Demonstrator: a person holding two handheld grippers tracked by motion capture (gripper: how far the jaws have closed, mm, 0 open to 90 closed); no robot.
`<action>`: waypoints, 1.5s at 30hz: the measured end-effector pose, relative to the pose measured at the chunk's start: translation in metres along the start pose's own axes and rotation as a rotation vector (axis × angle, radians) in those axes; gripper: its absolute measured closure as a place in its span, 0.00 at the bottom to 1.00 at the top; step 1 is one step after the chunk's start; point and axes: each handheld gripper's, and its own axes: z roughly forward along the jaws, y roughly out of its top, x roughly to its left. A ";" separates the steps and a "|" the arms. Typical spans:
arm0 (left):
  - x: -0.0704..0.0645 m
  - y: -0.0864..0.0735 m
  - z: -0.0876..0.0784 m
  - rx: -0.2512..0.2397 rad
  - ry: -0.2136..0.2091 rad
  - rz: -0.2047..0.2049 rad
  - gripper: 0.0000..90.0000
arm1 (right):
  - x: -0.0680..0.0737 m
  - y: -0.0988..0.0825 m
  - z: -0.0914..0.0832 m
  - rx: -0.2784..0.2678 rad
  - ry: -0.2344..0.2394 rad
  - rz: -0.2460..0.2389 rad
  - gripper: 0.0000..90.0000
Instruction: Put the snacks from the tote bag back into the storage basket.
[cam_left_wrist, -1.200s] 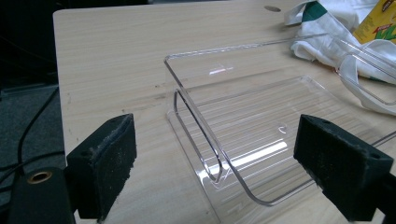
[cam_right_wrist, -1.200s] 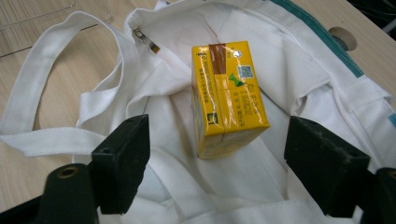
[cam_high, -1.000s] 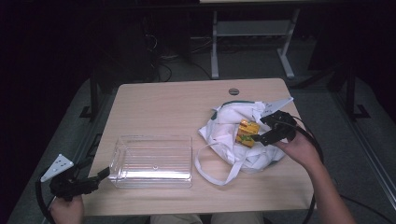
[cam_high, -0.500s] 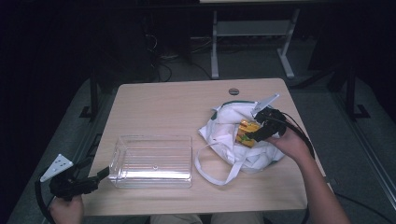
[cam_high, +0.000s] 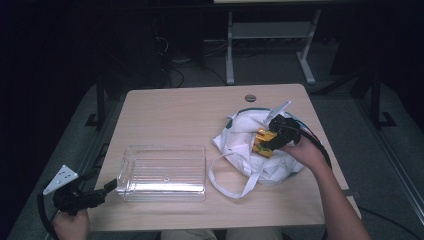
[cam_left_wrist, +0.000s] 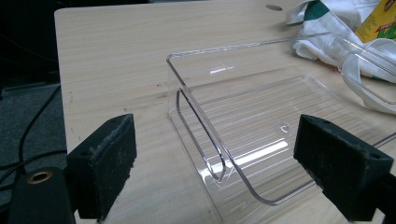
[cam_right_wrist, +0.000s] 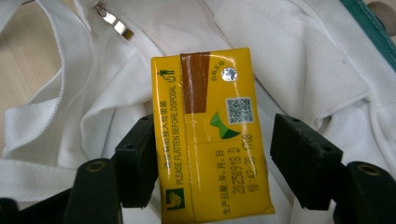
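Observation:
A yellow drink carton (cam_right_wrist: 210, 135) lies on a crumpled white cloth bag (cam_right_wrist: 327, 70) at the table's right; from above the carton (cam_high: 263, 142) shows in the bag's (cam_high: 240, 131) middle. My right gripper (cam_right_wrist: 215, 126) straddles the carton and its jaws have just been closing. The left pad is at the carton's edge and a gap remains at the right pad. That right gripper (cam_high: 272, 141) comes in from the right. My left gripper (cam_left_wrist: 215, 140) stands open at the near left end of a clear plastic container (cam_left_wrist: 261, 116), touching nothing. The left gripper (cam_high: 111, 187) rests beside the container (cam_high: 165, 172).
The wooden table (cam_high: 175, 115) has bare surface behind the container. The bag's white strap (cam_high: 227, 180) loops toward the container's right end. A zipper pull (cam_right_wrist: 114, 23) lies on the cloth above the carton. Dark floor and a metal frame (cam_high: 230, 45) lie beyond the table.
My right gripper moved left and down onto the bag, and its jaws narrowed around the yellow carton. The left gripper and the container stayed put.

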 end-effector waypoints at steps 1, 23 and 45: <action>0.000 0.000 0.000 -0.001 0.000 0.001 0.14 | 0.000 0.000 0.000 0.000 0.000 0.000 0.39; 0.002 -0.001 0.000 -0.004 0.000 -0.005 0.14 | 0.001 0.004 0.007 0.030 0.026 -0.079 0.56; 0.003 -0.001 -0.002 -0.012 0.003 -0.022 0.14 | -0.001 0.018 -0.025 -0.033 0.044 -0.051 0.57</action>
